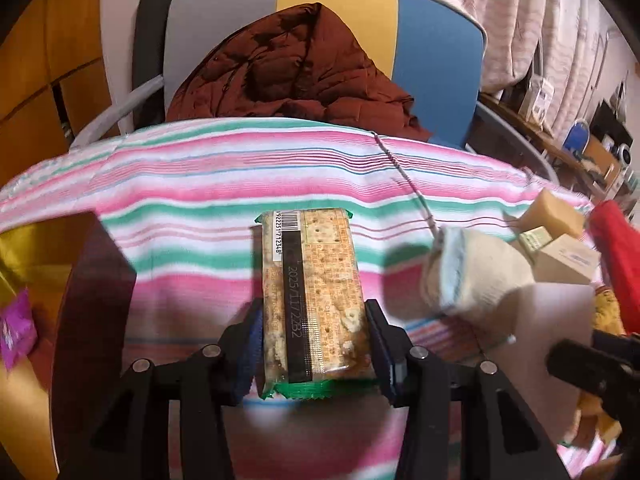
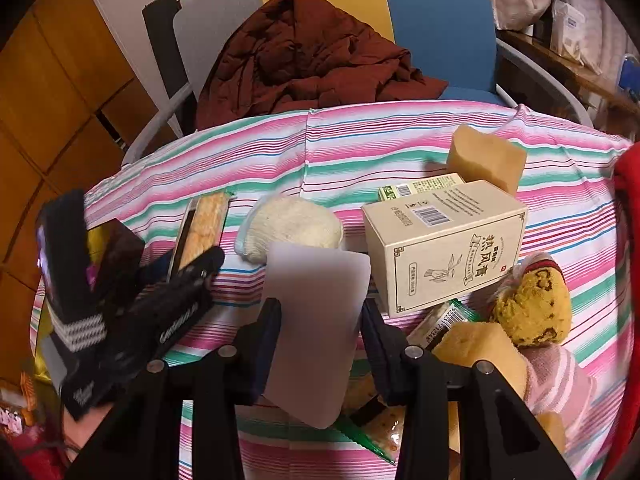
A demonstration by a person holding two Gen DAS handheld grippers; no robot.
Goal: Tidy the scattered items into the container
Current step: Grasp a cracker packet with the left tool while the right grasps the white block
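A cracker packet (image 1: 312,280) with a green end seal lies lengthwise on the striped cloth (image 1: 200,168). My left gripper (image 1: 315,342) is shut on its near end, a pad on each long side. From the right wrist view, that gripper (image 2: 188,276) is at the left with the packet (image 2: 204,220) sticking out ahead. My right gripper (image 2: 322,340) is shut on a pale translucent sheet (image 2: 316,312) with rounded corners, held upright. I cannot tell what the sheet belongs to. A dark brown box wall (image 1: 92,292) stands just left of the left gripper.
A white knit bundle (image 2: 292,224), a cream carton (image 2: 444,244), a tan block (image 2: 486,158), a yellow plush toy (image 2: 532,304), a second cracker packet (image 2: 440,320) and a pink sock (image 2: 560,384) crowd the right side. A chair with a brown jacket (image 2: 304,56) stands behind the table.
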